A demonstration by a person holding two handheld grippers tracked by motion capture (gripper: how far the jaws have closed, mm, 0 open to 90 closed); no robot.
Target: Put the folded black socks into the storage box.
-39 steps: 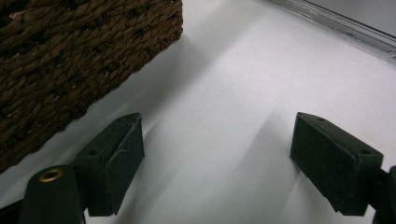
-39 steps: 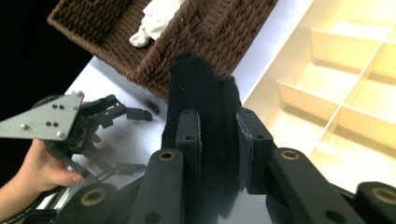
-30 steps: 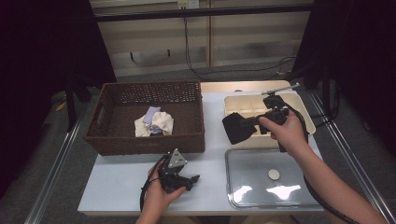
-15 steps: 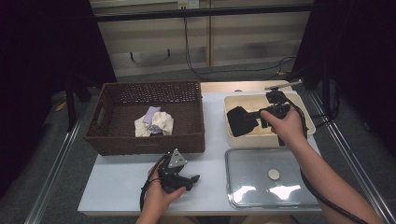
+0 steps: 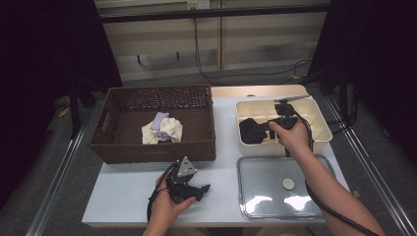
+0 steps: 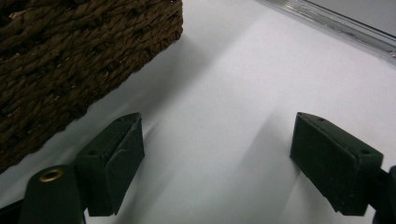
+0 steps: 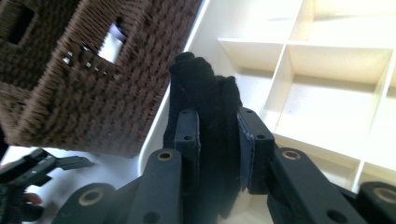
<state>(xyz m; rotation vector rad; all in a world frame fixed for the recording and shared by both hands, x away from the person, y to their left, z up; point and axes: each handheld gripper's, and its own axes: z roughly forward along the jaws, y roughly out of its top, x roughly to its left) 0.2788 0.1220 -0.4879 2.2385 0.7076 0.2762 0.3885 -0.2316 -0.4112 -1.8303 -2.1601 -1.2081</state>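
The right gripper (image 7: 217,140) clamped a folded black cloth (image 7: 205,88) over the cream divided box (image 5: 322,129). The left gripper (image 6: 217,170) rested wide apart, holding nothing, on the tabletop (image 6: 243,93).

black two-jaw tool (image 5: 196,189) with grey three-cornered plate, brass-ringed screw holes and trailing black cable

This looks like a lab or recording studio set up for staged tasks. A white surface (image 5: 128,196) sits framed by metal rails (image 5: 54,191), black curtains (image 5: 44,64) close off both sides, and loose cables (image 5: 246,73) hang along a bare slatted wall (image 5: 162,39) behind.
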